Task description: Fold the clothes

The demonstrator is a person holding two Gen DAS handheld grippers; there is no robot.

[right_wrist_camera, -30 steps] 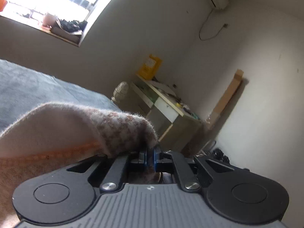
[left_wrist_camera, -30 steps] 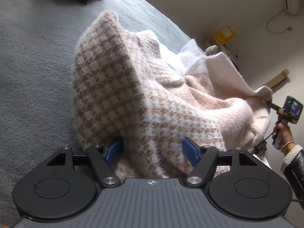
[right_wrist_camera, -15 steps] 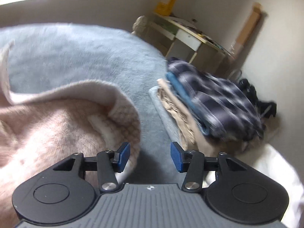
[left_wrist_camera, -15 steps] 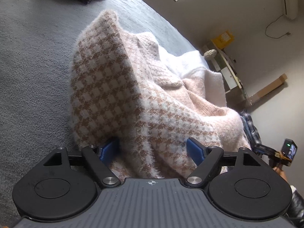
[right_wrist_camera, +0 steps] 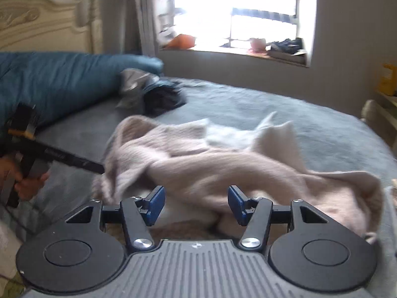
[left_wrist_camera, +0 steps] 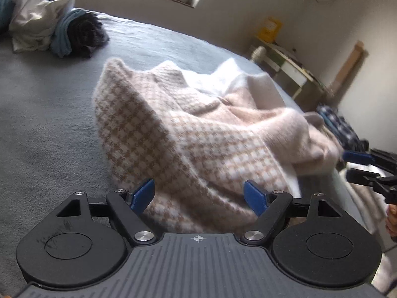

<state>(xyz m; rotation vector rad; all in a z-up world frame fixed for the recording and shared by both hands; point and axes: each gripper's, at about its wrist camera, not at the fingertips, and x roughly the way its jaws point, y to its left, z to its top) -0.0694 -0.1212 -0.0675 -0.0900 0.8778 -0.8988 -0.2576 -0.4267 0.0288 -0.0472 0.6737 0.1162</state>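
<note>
Grey bed (left_wrist_camera: 44, 114), rumpled sweater (left_wrist_camera: 198, 129); window (right_wrist_camera: 248, 12) behind. Left gripper (left_wrist_camera: 198, 193), right gripper (right_wrist_camera: 196, 202): fingers spread.

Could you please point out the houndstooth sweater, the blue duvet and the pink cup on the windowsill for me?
houndstooth sweater (left_wrist_camera: 153, 134), left wrist view, on its checked front panel.
blue duvet (right_wrist_camera: 57, 82), right wrist view, on its upper surface.
pink cup (right_wrist_camera: 258, 43), right wrist view, on its side.

One sweater (left_wrist_camera: 198, 134), two claws (left_wrist_camera: 198, 195)

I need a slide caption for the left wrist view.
Open left gripper over a crumpled houndstooth sweater on the grey bed.
</note>
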